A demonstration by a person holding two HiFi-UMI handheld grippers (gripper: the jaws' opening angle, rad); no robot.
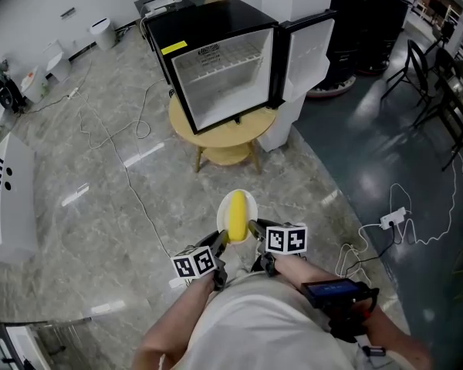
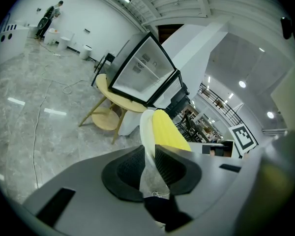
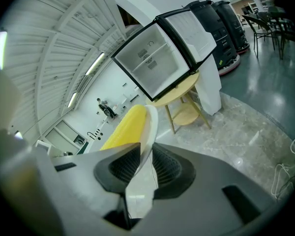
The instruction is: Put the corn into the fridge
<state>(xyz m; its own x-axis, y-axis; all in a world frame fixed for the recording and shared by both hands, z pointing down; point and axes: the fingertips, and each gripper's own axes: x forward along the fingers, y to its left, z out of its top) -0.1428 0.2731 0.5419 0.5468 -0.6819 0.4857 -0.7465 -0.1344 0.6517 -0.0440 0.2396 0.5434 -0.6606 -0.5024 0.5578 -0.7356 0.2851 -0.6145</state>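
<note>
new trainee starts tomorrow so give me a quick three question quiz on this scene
1. True or false: the fridge is shut.
2. The corn lies on: A a white plate, B a bowl, C the floor.
3. What do the left gripper and the right gripper both clamp?
Key: 1 false, it stands open. 2 A. 3 the plate's rim, one on each side.

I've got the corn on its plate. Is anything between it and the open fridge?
Nothing visible blocks it. The black mini fridge on the round wooden table has its door open. A thin white cable lies on the floor, left of the path from the yellow corn on its white plate.
</note>
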